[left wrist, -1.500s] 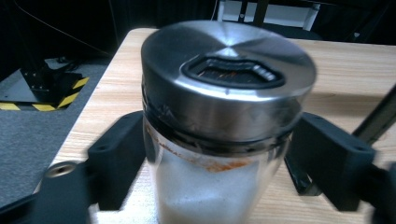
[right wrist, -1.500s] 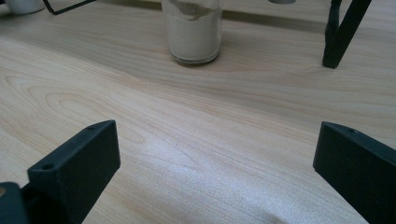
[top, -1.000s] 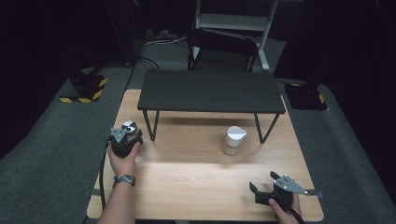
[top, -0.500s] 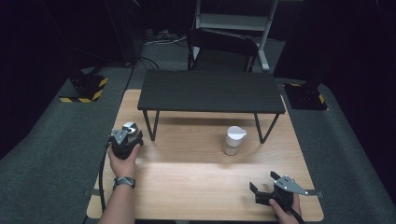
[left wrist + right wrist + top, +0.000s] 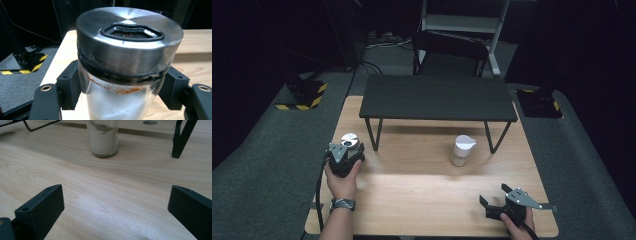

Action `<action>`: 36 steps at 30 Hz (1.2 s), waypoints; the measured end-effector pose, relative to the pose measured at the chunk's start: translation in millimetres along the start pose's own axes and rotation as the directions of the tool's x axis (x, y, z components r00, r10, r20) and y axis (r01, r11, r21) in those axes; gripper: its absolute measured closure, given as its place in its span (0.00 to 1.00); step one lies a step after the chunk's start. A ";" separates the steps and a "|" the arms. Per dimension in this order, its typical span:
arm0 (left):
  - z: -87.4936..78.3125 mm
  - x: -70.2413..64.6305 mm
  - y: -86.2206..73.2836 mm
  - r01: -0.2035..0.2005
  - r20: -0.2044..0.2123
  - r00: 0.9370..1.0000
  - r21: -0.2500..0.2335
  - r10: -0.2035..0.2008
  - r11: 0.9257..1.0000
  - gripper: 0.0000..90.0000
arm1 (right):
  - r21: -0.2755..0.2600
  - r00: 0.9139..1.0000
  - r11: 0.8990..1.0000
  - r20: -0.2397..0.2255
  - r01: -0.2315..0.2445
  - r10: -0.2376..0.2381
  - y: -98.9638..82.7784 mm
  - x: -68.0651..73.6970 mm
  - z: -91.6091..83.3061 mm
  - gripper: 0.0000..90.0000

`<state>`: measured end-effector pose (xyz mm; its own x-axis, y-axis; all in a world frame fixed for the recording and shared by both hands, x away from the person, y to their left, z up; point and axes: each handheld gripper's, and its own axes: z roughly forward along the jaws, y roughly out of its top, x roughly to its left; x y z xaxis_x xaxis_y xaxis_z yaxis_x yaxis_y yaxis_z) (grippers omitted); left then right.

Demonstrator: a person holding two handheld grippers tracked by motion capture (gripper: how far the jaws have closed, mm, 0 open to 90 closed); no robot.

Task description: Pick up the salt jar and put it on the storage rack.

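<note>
A glass shaker jar with a brushed metal lid holds pale powder with orange specks, and my left gripper is shut on its glass body below the lid. In the high view that gripper is at the table's left, the jar's silver lid showing just beyond it. A second jar of pale powder with a white top stands upright mid-table, also seen in the right gripper view. My right gripper rests open near the front right edge, nothing between its fingers.
A low black shelf on thin legs spans the back half of the wooden table; one leg stands right of the second jar. A dark chair sits behind the table.
My left hand has shifted slightly with the jar, and its silver lid now shows more plainly beyond the gripper. The right gripper and the second jar have stayed put.
</note>
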<state>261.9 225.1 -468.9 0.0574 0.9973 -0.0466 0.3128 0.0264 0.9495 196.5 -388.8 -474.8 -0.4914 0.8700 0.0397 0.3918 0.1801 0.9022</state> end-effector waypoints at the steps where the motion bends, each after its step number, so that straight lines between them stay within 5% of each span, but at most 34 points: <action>1: -3.5 -1.5 1.5 0.000 0.003 1.000 0.002 0.000 1.000 0.34 | 0.000 1.000 1.000 -0.001 0.000 0.000 0.0 -0.1 -0.1 0.01; 15: -40.1 -19.5 8.1 -0.015 0.053 0.998 -0.023 0.016 1.000 0.34 | -0.005 1.000 1.000 -0.010 -0.013 0.013 -0.8 -2.9 -0.3 0.01; 26: -58.4 -46.1 14.4 -0.054 0.112 0.992 -0.043 0.058 0.998 0.34 | -0.007 1.000 1.000 -0.012 0.003 -0.003 -1.2 -2.1 -0.4 0.01; 27: -40.0 -79.7 -16.9 0.280 0.153 0.957 -0.253 -0.248 0.926 0.34 | -0.008 1.000 1.000 -0.013 0.001 -0.001 -1.4 -2.4 -0.4 0.01; 36: -45.6 -102.2 -5.8 0.289 0.206 0.948 -0.252 -0.241 0.924 0.34 | -0.012 1.000 1.000 -0.017 -0.007 0.006 -2.0 -3.9 -0.7 0.01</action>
<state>211.0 126.2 -455.4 0.1744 0.9253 -0.3368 0.0667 0.3301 0.9416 197.0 -392.9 -476.5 -0.5018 0.8634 0.0525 0.3857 0.1690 0.9070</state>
